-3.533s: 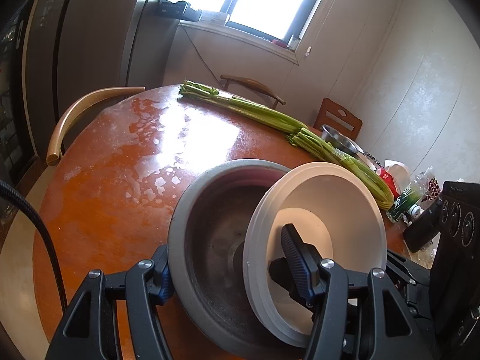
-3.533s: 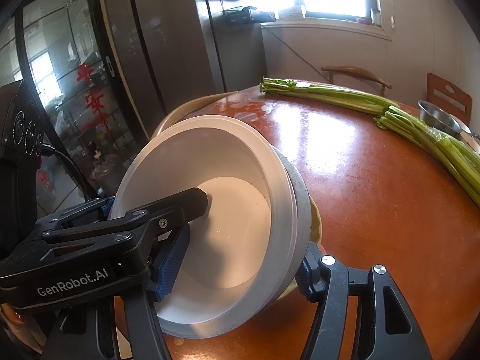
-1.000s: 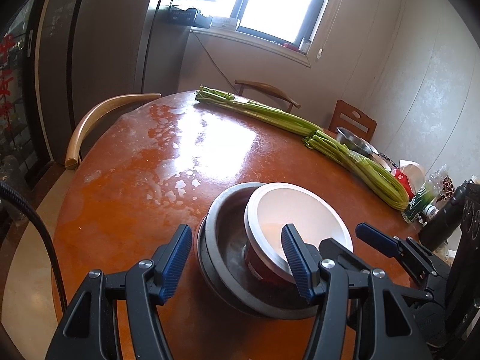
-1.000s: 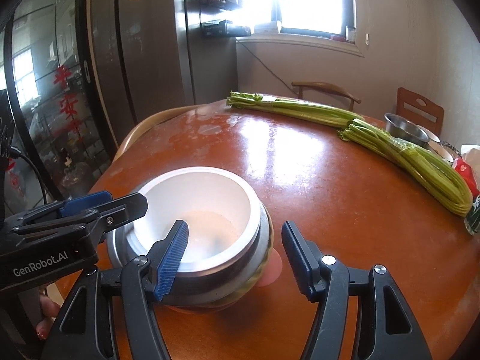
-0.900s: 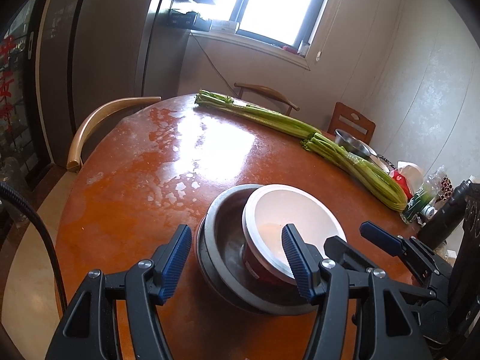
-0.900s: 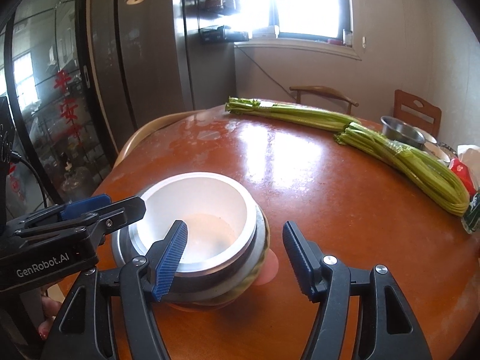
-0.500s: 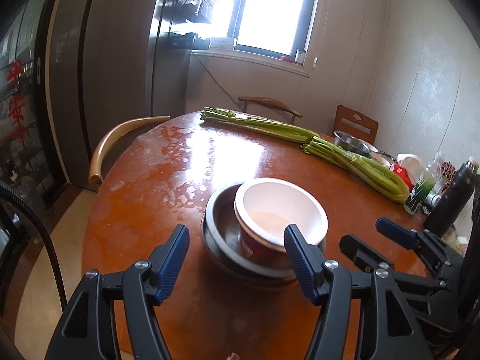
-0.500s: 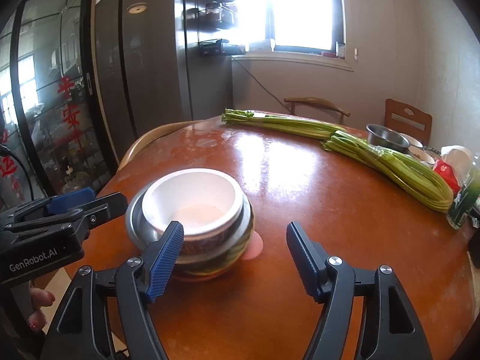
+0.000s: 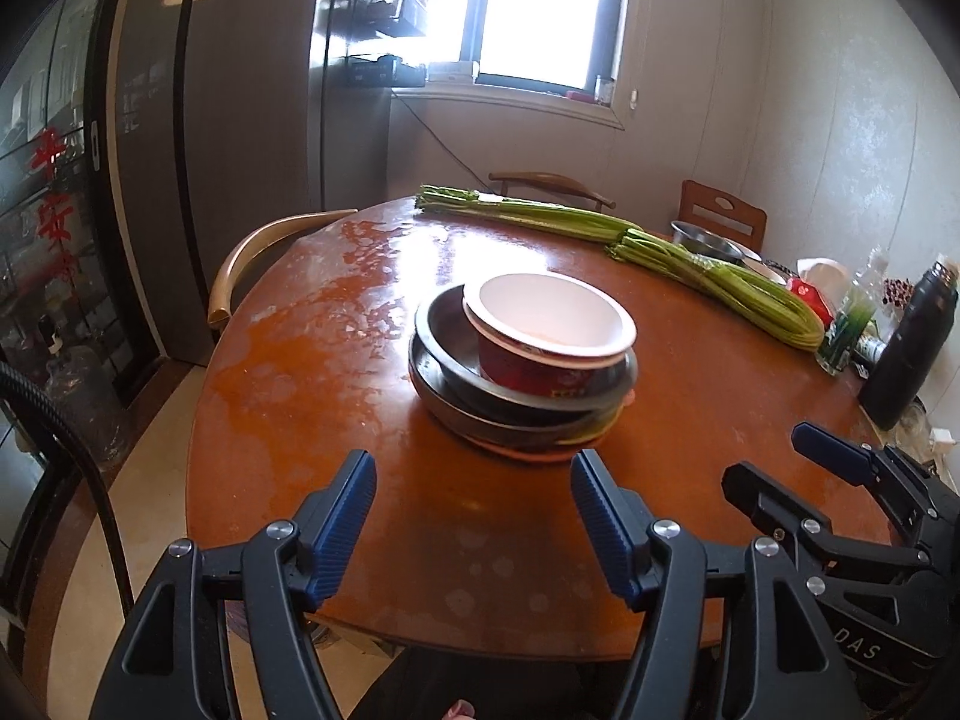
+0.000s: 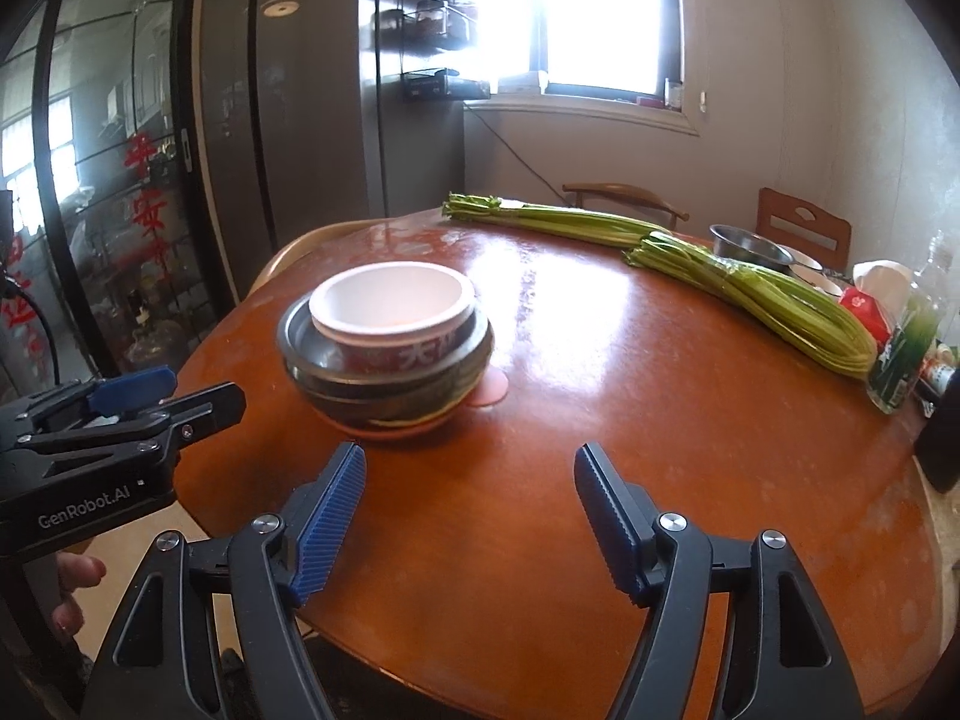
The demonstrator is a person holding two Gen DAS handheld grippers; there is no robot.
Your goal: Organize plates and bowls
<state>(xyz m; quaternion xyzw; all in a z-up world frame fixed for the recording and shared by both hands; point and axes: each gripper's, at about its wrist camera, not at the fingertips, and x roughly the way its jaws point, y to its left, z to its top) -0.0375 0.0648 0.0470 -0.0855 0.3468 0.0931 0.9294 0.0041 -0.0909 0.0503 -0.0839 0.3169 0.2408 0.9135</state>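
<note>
left wrist: both tools (image 9: 474, 522) tilted down, empty

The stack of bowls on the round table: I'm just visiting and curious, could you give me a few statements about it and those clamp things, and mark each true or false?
1. The white bowl sits on top of the stack, inside the grey metal bowl. True.
2. The left gripper is clamped on the stack. False: its jaws are open with nothing between them, short of the stack.
3. Celery bundles lie on the far side of the table, apart from the stack. True.
4. The right gripper holds the white bowl. False: its jaws are opening and nothing is between them.
5. The stack is tipped on its side. False: it sits upright on the table.
</note>
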